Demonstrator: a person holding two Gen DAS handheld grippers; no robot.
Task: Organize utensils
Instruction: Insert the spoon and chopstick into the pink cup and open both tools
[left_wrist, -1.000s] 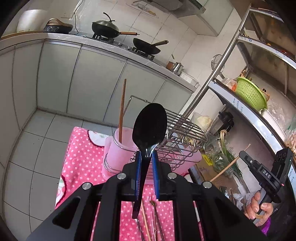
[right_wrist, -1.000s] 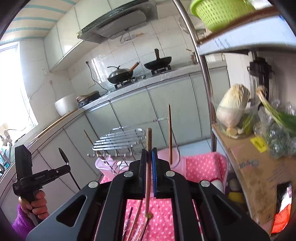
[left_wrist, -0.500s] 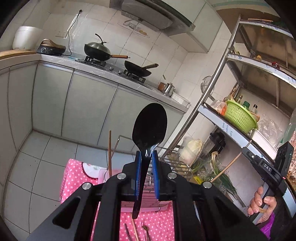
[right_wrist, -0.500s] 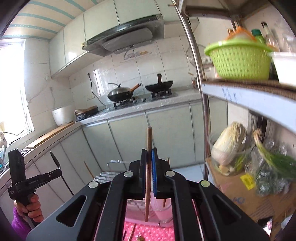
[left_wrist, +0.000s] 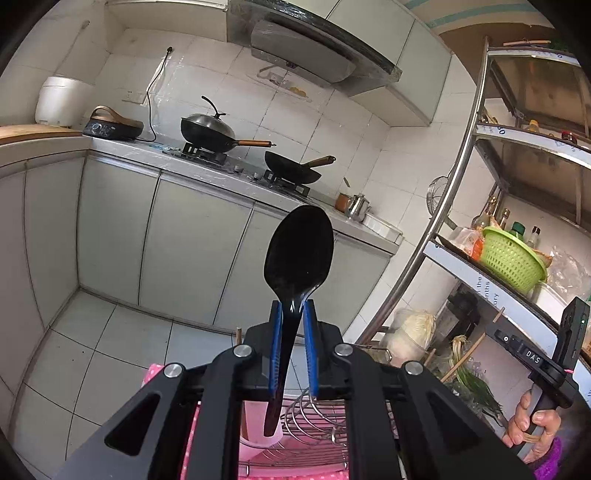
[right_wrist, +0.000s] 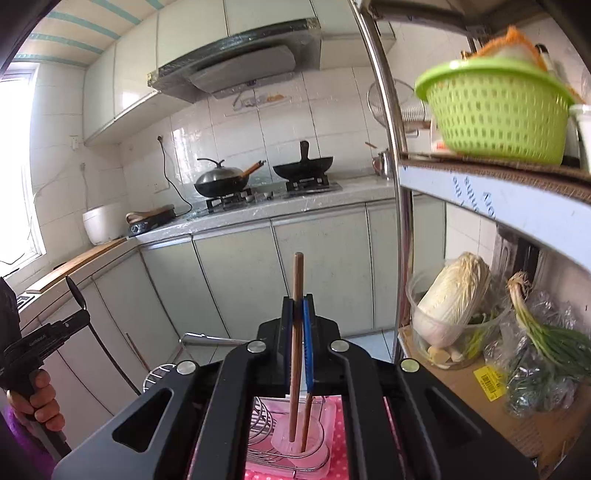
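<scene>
In the left wrist view, the left gripper (left_wrist: 292, 314) filled the lower centre of the frame, its blue pads clamped on the neck of a black spoon (left_wrist: 298, 254). The spoon stood upright, bowl above the fingertips at mid-frame and handle running down between the jaws. Below it, at the bottom centre, sat a pale pink cup (left_wrist: 258, 424) beside a wire rack (left_wrist: 317, 417) on a pink dotted cloth (left_wrist: 192, 435). At the lower right edge a hand held the right gripper (left_wrist: 498, 325).

In the right wrist view, the right gripper (right_wrist: 297, 306) was closed on a brown wooden chopstick (right_wrist: 297, 280), held upright with its top end above the pads. Its lower end hung over the pink cup (right_wrist: 295, 443) at the bottom centre, where a second chopstick (right_wrist: 306, 421) leaned. Further back, two woks (right_wrist: 221, 181) sat on the stove along the tiled wall, and a green basket (right_wrist: 495, 110) rested on the metal shelf (right_wrist: 498, 188) at upper right.
</scene>
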